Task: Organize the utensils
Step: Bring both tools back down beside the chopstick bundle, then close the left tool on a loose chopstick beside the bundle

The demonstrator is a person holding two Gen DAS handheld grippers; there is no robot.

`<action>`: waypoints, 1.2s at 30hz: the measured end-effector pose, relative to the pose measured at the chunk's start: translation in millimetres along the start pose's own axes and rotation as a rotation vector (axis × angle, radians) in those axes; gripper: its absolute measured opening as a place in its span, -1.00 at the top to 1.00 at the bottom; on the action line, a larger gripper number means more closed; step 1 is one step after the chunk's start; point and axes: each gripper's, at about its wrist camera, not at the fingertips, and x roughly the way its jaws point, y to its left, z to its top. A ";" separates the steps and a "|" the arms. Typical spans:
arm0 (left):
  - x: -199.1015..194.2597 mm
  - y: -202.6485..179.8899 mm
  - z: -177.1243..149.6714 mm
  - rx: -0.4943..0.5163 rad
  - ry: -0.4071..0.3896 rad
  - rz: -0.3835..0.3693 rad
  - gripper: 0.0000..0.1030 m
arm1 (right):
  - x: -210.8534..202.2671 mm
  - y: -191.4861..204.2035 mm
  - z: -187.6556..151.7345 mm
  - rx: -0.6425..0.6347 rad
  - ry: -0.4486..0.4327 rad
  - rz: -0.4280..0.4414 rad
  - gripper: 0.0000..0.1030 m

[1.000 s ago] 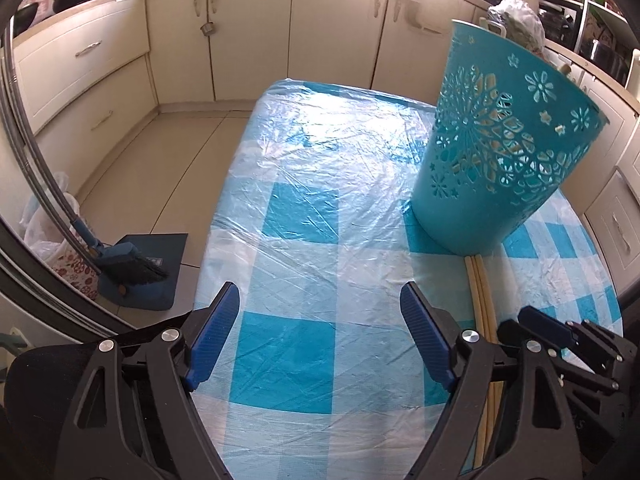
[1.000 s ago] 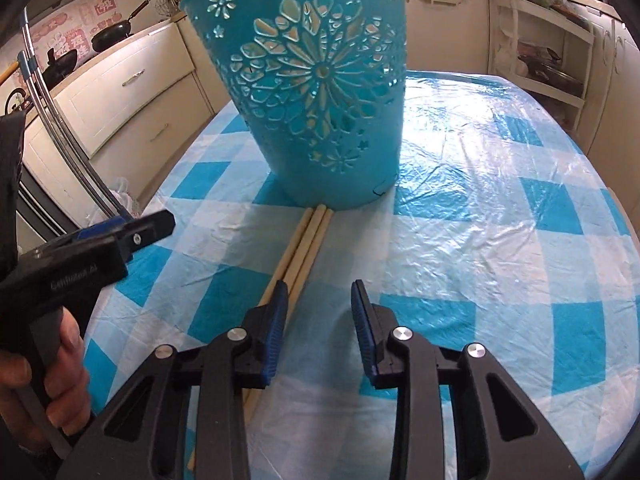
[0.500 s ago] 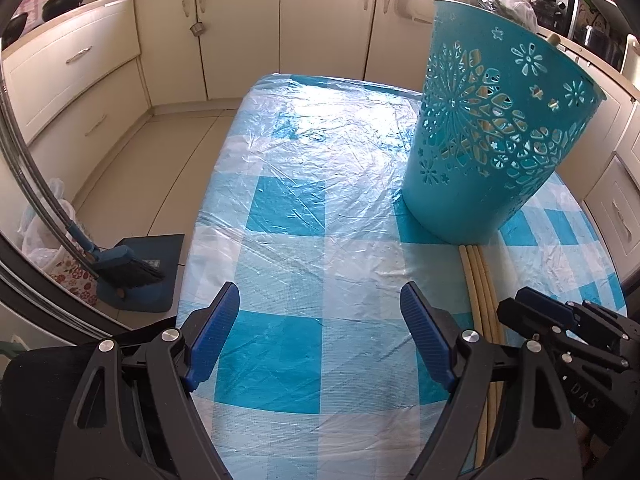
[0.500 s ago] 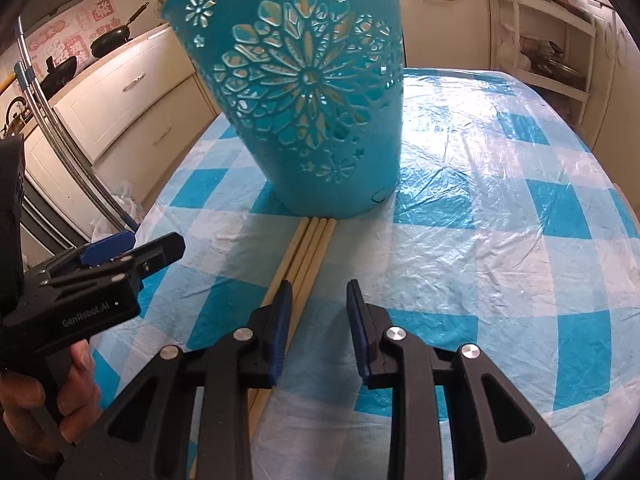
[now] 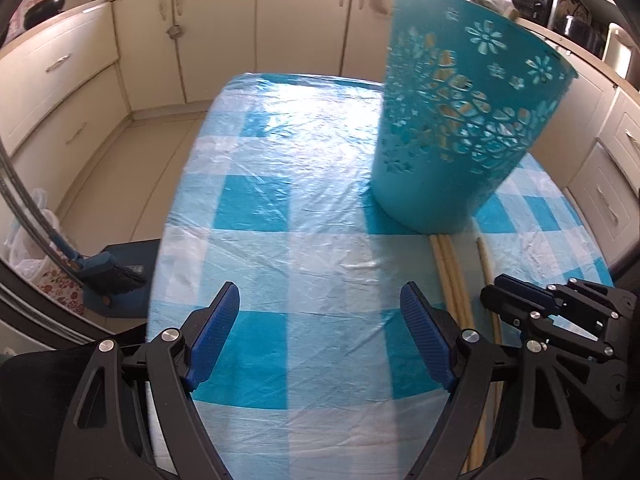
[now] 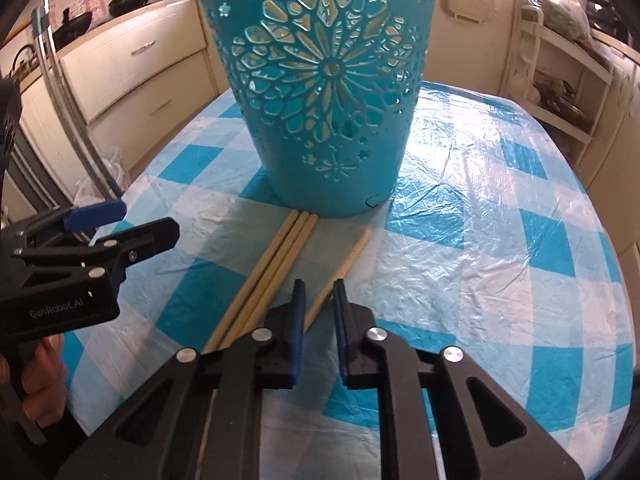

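Observation:
A teal cut-out basket (image 6: 320, 80) stands upright on the blue-checked tablecloth (image 6: 500, 240); it also shows in the left wrist view (image 5: 460, 128). Three wooden chopsticks (image 6: 276, 264) lie side by side in front of it. A fourth chopstick (image 6: 344, 264) lies apart to their right, its near end between my right gripper's (image 6: 319, 308) narrowly parted fingers. The three sticks (image 5: 452, 272) and the single one (image 5: 486, 264) show in the left wrist view, right of my left gripper (image 5: 320, 320), which is wide open and empty over the cloth. The right gripper (image 5: 520, 300) shows there too.
Cream kitchen cabinets (image 5: 280, 20) ring the table. A dustpan and brush (image 5: 112, 276) lie on the floor to the left. A shelf unit (image 6: 560, 80) stands at the back right. The table's left edge (image 5: 168, 220) is close to my left gripper.
My right gripper has narrowed and moved right, onto one chopstick, which now lies apart from the other three. My left gripper has stayed wide open and shifted slightly.

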 end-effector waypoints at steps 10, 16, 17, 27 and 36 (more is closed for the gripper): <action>20.6 -33.4 6.1 0.060 0.049 -0.025 -0.53 | -5.4 -38.6 -0.5 0.075 0.018 0.030 0.73; 31.1 -43.8 8.0 0.090 0.072 -0.018 -0.53 | -3.6 -43.5 1.5 0.111 0.000 0.050 0.72; 31.7 -45.8 8.1 0.097 0.070 -0.013 -0.53 | -3.1 -44.2 2.0 0.113 -0.003 0.050 0.72; 32.7 -57.2 7.5 0.124 0.071 0.047 -0.25 | 0.7 -44.1 8.4 0.077 0.003 0.071 0.72; 31.1 -69.0 13.6 0.133 0.083 0.011 0.76 | 5.0 -42.8 15.4 0.044 0.028 0.084 0.72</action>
